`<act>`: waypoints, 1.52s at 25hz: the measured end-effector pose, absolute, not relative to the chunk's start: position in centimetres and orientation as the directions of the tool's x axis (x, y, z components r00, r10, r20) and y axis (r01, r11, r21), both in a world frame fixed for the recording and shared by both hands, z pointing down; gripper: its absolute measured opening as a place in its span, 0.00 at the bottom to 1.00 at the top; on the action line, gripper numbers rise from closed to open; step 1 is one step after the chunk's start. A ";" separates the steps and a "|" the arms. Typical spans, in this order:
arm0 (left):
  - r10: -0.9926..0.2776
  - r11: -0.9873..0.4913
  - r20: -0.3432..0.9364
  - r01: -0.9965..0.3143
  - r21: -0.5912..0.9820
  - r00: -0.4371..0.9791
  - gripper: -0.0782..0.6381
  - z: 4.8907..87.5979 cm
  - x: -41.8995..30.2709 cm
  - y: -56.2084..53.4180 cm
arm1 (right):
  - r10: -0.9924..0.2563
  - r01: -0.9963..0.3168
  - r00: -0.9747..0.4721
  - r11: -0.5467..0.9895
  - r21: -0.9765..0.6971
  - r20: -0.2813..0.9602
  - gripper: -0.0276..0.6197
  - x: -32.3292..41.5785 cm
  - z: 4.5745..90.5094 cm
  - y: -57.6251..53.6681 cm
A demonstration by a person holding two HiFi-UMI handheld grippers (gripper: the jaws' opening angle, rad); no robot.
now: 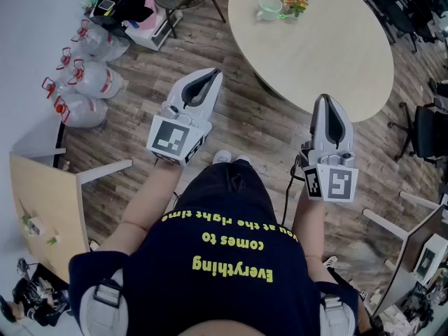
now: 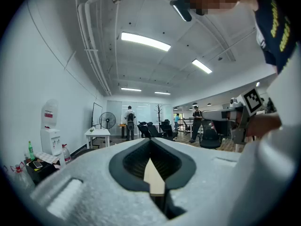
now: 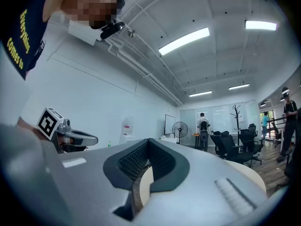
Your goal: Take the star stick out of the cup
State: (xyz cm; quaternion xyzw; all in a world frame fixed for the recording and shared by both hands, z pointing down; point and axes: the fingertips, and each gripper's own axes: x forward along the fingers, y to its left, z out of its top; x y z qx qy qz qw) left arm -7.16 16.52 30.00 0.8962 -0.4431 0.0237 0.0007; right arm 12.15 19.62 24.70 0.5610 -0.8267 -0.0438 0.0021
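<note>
wood floor (image 1: 266,128) open up to round table (image 1: 329,61) edge | left gripper (image 1: 208,77) closed, empty | right gripper (image 1: 324,103) closed, empty | cup (image 1: 269,7) on table's far side, well apart; star stick (image 1: 283,16) likely the green bit beside it

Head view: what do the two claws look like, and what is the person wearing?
The left claw and right claw are pale grey tapered shells with black-lined slots. Each carries a cube with black-and-white square markers. A black cable hangs by the right one. Dark navy T-shirt, yellow print.
</note>
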 end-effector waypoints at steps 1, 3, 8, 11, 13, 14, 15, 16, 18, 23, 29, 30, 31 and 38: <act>-0.796 -0.605 0.039 -0.796 -0.021 0.604 0.11 29.7 -7.2 16.6 | -0.925 -0.925 -0.376 0.372 0.078 -0.049 0.06 12.1 24.4 19.7; -0.799 -0.601 0.033 -0.799 -0.023 0.600 0.11 29.2 -7.0 16.9 | -0.922 -0.921 -0.384 0.379 0.087 -0.057 0.06 12.0 23.8 19.8; -0.801 -0.599 0.019 -0.800 -0.029 0.598 0.11 28.5 -6.3 18.1 | -0.922 -0.924 -0.378 0.371 0.092 -0.081 0.06 12.9 23.0 20.8; -0.805 -0.594 0.011 -0.804 -0.034 0.594 0.11 28.2 -5.7 18.6 | -0.923 -0.927 -0.374 0.370 0.063 -0.091 0.06 13.8 22.9 21.3; -0.811 -0.586 0.008 -0.810 -0.035 0.586 0.11 28.1 -5.4 18.8 | -0.922 -0.927 -0.375 0.373 0.044 -0.092 0.06 14.5 23.0 21.6; -0.815 -0.580 0.008 -0.814 -0.034 0.580 0.11 28.2 -5.2 18.9 | -0.922 -0.927 -0.376 0.374 0.038 -0.091 0.06 14.9 23.0 21.7; -0.819 -0.574 0.009 -0.818 -0.032 0.574 0.11 28.3 -5.0 18.9 | -0.922 -0.926 -0.378 0.376 0.032 -0.088 0.06 15.2 23.1 21.7; -0.822 -0.569 0.010 -0.822 -0.029 0.569 0.11 28.4 -4.7 19.0 | -0.921 -0.924 -0.381 0.380 0.028 -0.082 0.08 15.5 23.3 21.8; -0.830 -0.558 0.012 -0.829 -0.026 0.558 0.18 28.6 -4.2 19.1 | -0.916 -0.918 -0.395 0.395 0.020 -0.070 0.14 15.9 23.8 21.8; -0.857 -0.515 0.040 -0.857 0.005 0.514 0.40 29.5 -3.9 18.9 | -0.897 -0.898 -0.439 0.440 -0.018 -0.053 0.39 16.2 24.8 21.4; -0.880 -0.473 0.051 -0.881 0.003 0.473 0.55 29.8 -5.4 17.2 | -0.878 -0.878 -0.478 0.478 -0.018 -0.026 0.49 15.0 25.6 19.6; -0.881 -0.471 0.051 -0.882 0.002 0.470 0.56 29.8 -5.7 16.6 | -0.876 -0.876 -0.482 0.482 -0.016 -0.024 0.51 14.7 25.7 19.0; -0.882 -0.469 0.050 -0.883 0.003 0.468 0.57 29.9 -6.0 15.8 | -0.875 -0.875 -0.484 0.484 -0.015 -0.020 0.52 14.5 25.8 18.3; -0.877 -0.478 0.046 -0.878 -0.002 0.477 0.66 30.4 -7.4 9.7 | -0.882 -0.882 -0.471 0.471 -0.005 -0.001 0.59 12.7 26.3 12.8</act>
